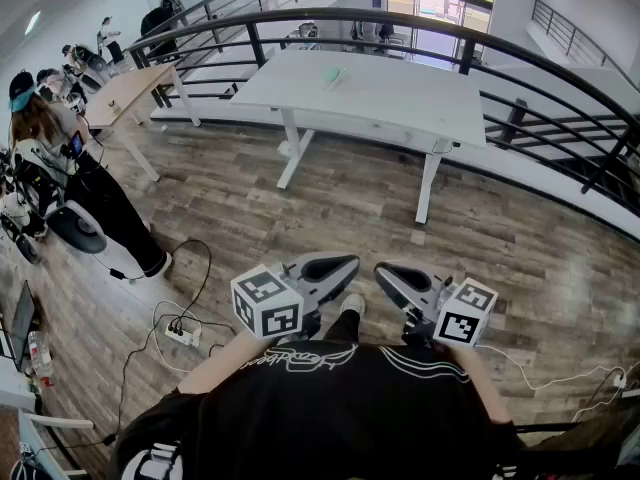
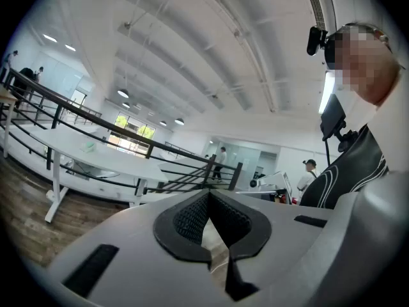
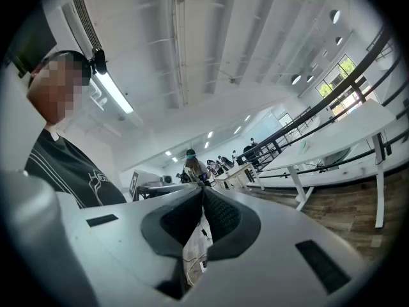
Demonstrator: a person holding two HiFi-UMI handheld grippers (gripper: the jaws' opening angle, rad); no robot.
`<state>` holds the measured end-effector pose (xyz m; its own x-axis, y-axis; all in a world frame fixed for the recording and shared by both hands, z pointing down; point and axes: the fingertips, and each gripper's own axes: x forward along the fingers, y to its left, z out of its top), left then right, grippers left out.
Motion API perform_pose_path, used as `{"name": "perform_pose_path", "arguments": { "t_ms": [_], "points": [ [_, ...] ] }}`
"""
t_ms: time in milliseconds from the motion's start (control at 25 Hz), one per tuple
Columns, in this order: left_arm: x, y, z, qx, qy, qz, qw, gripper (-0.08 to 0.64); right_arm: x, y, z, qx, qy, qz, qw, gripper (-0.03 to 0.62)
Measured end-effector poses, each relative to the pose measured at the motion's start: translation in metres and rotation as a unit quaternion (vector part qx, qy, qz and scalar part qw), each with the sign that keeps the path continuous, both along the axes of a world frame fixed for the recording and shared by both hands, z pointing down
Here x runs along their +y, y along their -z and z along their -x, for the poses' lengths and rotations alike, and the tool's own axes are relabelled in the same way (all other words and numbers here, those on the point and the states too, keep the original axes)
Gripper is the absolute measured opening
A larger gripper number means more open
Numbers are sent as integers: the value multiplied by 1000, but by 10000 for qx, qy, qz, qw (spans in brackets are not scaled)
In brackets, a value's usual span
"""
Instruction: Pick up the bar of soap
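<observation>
Left tongs (image 2: 208, 197), right tongs (image 3: 203, 192): dimpled black pads (image 2: 185, 219) together.

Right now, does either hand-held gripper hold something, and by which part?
Nothing is held. The left hand-held gripper and the right hand-held gripper both have their jaws together with nothing between them.

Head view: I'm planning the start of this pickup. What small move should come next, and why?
Probably a step forward toward the white table. The pale green item on it, likely the bar of soap, lies far beyond reach, while the left gripper and right gripper are held close to the body, both shut on nothing.
</observation>
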<state>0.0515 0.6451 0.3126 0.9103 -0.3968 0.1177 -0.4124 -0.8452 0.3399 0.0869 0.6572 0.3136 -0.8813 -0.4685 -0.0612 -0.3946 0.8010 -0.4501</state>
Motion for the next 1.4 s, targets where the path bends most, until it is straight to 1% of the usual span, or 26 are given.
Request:
{"name": "perform_pose_path", "arguments": {
  "t_ms": [200,440,520,800,1040,1200,1400],
  "points": [
    [0,3,-4,-29,-100,-43,9999,8,-1,-3,1,55,-52,-38,10000,18],
    [3,4,-5,62,-61,-26,10000,8,0,-1,-10,-181,-275,-3,9995,18],
    [5,4,-7,74,-61,-38,9999,8,2,2,-12,-220,-266,-24,9994,18],
    [0,4,-7,103,-80,-34,9999,8,-1,-1,-7,-152,-217,-49,9996,18],
    [-19,3,-3,236,4,12,9997,8,-17,-3,-4,-59,-175,-40,9998,18],
    [-32,4,6,321,24,-42,9995,8,-30,-3,6,27,-144,-55,9999,18],
    [-58,-2,23,378,60,28,9993,8,-61,-6,22,108,-74,36,9999,18]
  ]
}}
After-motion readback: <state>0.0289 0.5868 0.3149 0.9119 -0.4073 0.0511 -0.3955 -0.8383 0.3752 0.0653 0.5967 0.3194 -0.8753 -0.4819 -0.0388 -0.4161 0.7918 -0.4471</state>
